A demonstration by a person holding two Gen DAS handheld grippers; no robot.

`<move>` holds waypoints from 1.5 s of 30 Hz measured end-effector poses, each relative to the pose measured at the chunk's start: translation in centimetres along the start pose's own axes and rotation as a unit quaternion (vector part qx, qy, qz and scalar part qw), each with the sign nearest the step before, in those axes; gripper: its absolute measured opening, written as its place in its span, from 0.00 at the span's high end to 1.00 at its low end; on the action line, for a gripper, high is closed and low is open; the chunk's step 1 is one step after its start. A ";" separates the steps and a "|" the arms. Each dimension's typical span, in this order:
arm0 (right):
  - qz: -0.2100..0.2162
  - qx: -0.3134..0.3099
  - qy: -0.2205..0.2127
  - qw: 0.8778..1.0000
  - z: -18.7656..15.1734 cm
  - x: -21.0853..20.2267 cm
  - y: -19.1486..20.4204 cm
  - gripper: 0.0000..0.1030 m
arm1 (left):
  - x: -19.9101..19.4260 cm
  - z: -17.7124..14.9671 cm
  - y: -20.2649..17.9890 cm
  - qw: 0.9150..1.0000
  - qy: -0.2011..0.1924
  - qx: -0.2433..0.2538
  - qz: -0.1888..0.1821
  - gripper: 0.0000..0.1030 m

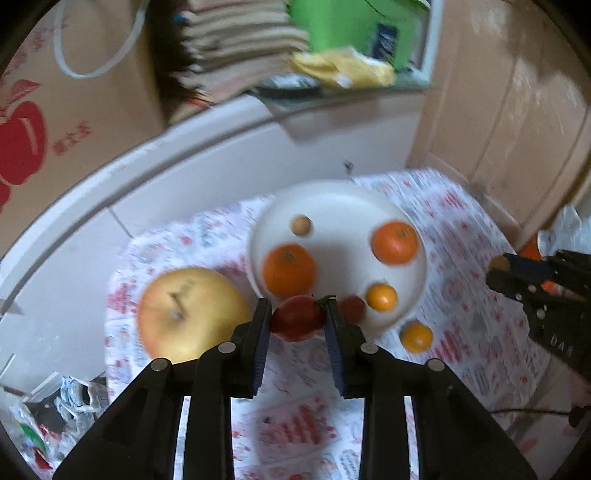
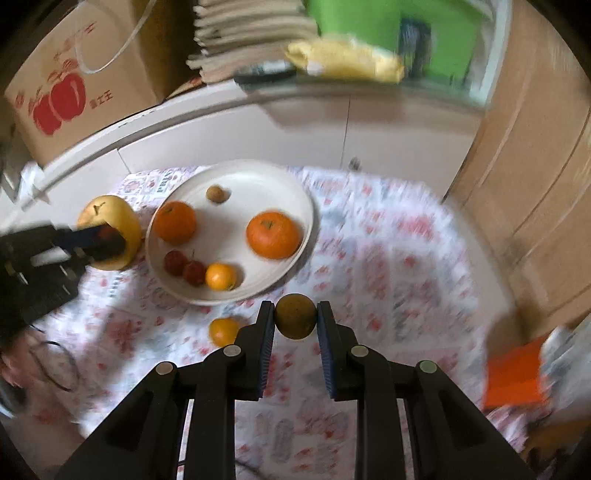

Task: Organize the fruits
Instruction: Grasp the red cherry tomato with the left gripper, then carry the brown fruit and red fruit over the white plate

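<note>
cardboard box (image 2: 79, 79): red apple drawings with red Chinese characters beside them, too blurred to read surely
right gripper (image 1: 495, 271): pale letters "DAH" on its black body
tablecloth (image 2: 388, 236): red print, unreadable

Behind the table we see a cardboard box (image 2: 79, 79) with red apples printed on its side and a white strap looped over it, standing on a white cabinet (image 2: 236, 136). Next to the box there is a stack of folded beige cloths (image 2: 251, 37), then a crumpled yellow thing (image 2: 345, 59) and a green object (image 2: 391, 26) behind it. On the right we see a wooden door (image 1: 517, 110), and the table wears a white cloth with red print (image 2: 388, 236).
</note>
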State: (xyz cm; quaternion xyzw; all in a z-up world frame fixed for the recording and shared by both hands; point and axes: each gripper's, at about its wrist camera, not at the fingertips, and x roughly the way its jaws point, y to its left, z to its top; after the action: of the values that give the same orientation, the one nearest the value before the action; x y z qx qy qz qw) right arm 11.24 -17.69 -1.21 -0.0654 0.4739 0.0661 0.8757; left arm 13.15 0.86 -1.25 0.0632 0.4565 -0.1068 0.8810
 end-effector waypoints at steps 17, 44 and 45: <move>0.052 0.021 -0.066 0.996 2.6 0.9 1.2 0.76 | 1.0 1.7 0.7 0.999 -0.038 -0.021 -0.001 0.73; 0.084 0.044 0.002 0.995 2.4 7.3 1.6 0.76 | 3.4 1.1 -0.6 0.999 -0.031 -0.008 0.002 0.73; 0.086 0.044 0.005 0.995 2.3 7.4 1.6 0.76 | 3.4 1.1 -0.6 0.999 -0.031 -0.008 0.002 0.73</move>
State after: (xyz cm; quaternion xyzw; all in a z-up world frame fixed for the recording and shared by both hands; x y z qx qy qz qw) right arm 16.89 -15.33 -6.27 0.0134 0.4849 0.1197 0.8662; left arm 15.80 -0.35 -3.44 0.0538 0.4299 -0.1037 0.8953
